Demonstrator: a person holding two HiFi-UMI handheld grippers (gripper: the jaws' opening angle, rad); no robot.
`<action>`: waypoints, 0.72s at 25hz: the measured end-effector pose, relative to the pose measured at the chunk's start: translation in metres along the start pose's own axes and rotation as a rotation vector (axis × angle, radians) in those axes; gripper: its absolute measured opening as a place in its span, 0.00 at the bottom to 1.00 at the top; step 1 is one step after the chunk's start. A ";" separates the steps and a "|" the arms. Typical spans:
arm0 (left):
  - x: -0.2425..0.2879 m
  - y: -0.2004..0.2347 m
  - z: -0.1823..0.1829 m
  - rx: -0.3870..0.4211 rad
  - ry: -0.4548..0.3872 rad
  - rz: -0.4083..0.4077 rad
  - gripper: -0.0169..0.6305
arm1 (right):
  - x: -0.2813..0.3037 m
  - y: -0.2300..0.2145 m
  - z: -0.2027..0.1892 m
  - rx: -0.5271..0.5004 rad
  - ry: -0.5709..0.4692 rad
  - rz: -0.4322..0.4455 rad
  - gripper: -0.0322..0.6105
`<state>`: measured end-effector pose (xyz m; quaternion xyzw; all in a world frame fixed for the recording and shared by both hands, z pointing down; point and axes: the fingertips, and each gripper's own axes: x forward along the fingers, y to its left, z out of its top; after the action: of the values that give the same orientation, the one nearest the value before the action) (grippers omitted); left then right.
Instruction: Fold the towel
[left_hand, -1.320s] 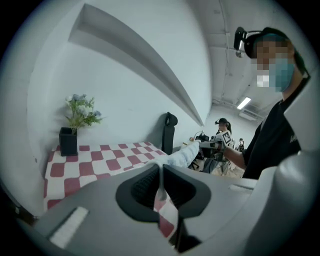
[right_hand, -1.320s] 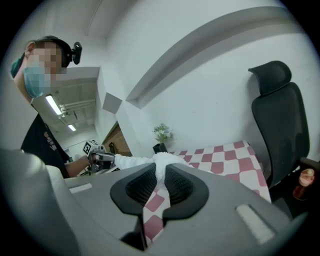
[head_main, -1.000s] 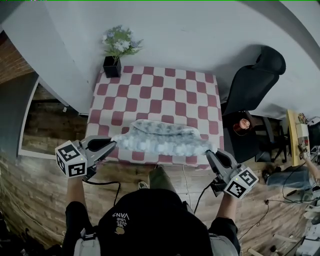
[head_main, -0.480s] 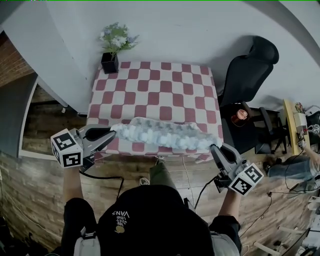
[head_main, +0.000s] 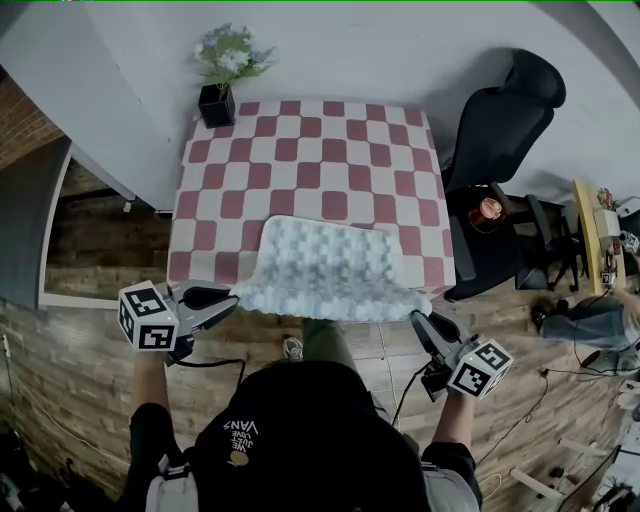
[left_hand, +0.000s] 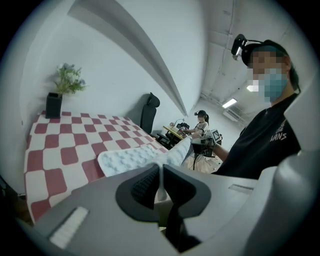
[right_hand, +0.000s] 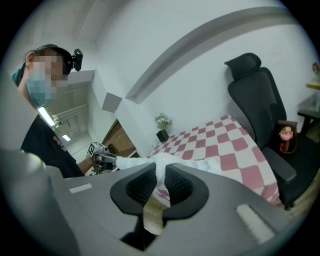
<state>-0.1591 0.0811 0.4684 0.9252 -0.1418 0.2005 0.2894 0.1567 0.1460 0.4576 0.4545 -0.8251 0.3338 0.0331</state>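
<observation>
Two near corners of the towel are in our grip, one in each gripper. Our left gripper has its jaws almost closed, with a thin fold of the pale, bumpy fabric pinched between their ribbed faces. From there the towel runs away from the jaws onto the table. Our right gripper is closed nearly as far, and a thicker bunch of the same fabric is squeezed between its jaws.

From the head view, the towel lies spread on the near half of the table, over the red-and-white checked cloth. Its far edge crosses about the middle of the table. Its near edge reaches the table's near edge, where the two held corners are drawn out past it. The left one is close to the near-left corner and the right one close to the near-right corner.

Each gripper carries a marker cube with black-and-white square patterns, and these bear no letters.

We can read "VANS" in white on the black shirt, upside down in the head view. The smaller print beside it is too fine to read.

A potted plant stands at the far-left corner of the table.
</observation>
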 end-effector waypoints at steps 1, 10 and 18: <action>0.004 0.003 -0.004 -0.012 0.015 -0.008 0.06 | 0.002 -0.005 -0.006 0.023 0.010 -0.009 0.13; 0.061 0.078 0.013 -0.162 0.049 -0.077 0.06 | 0.061 -0.082 -0.016 0.192 0.048 -0.020 0.13; 0.123 0.165 0.019 -0.327 0.152 -0.037 0.06 | 0.127 -0.154 -0.018 0.345 0.094 -0.075 0.13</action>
<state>-0.1080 -0.0785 0.5887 0.8505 -0.1333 0.2387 0.4494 0.1973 0.0079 0.5969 0.4678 -0.7357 0.4898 0.0059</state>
